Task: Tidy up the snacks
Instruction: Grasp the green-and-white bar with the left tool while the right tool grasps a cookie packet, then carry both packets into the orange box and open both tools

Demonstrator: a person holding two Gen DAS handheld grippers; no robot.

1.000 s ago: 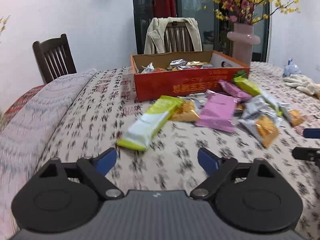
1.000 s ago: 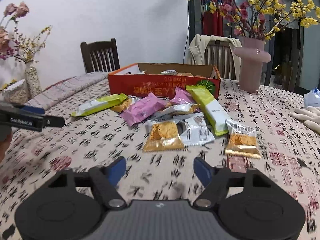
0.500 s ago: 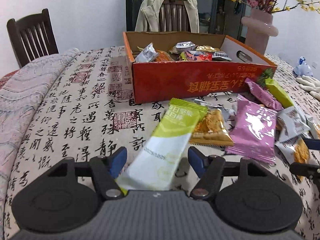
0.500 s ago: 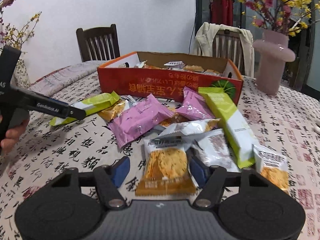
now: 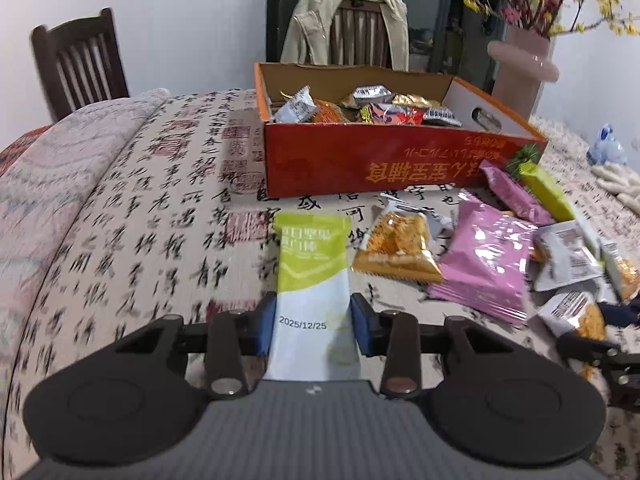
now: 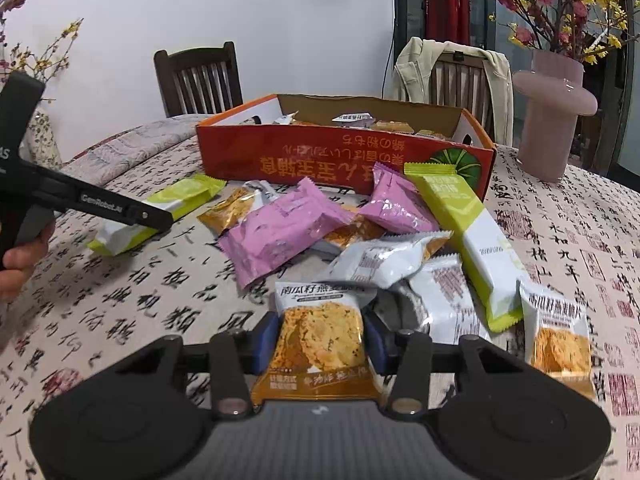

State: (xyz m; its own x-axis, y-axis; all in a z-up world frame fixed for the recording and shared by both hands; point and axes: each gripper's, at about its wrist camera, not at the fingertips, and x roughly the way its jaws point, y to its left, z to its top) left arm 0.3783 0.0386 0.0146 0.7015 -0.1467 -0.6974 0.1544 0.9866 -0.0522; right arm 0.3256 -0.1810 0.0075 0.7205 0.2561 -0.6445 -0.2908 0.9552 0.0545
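Observation:
My left gripper (image 5: 313,322) is shut on a long green-and-white snack bar (image 5: 312,272) that lies on the tablecloth, pointing toward the orange snack box (image 5: 380,164). My right gripper (image 6: 320,336) is shut on an orange-and-white cracker packet (image 6: 320,340), its pads pressing both sides. The box (image 6: 344,160) holds several small packets. Loose snacks lie in front of it: a pink packet (image 6: 280,232), a second pink packet (image 6: 400,204), a second green bar (image 6: 472,244), grey-white packets (image 6: 380,260). The left gripper with its bar also shows in the right wrist view (image 6: 120,210).
A pink vase with flowers (image 6: 552,112) stands at the back right of the table. Two wooden chairs (image 6: 200,80) stand behind the table, one with a beige jacket (image 6: 452,76). Another cracker packet (image 6: 560,332) lies to my right. White gloves (image 5: 616,184) lie far right.
Both grippers moved forward and down onto the snacks and closed: the left around the green-and-white bar, the right around the cracker packet.

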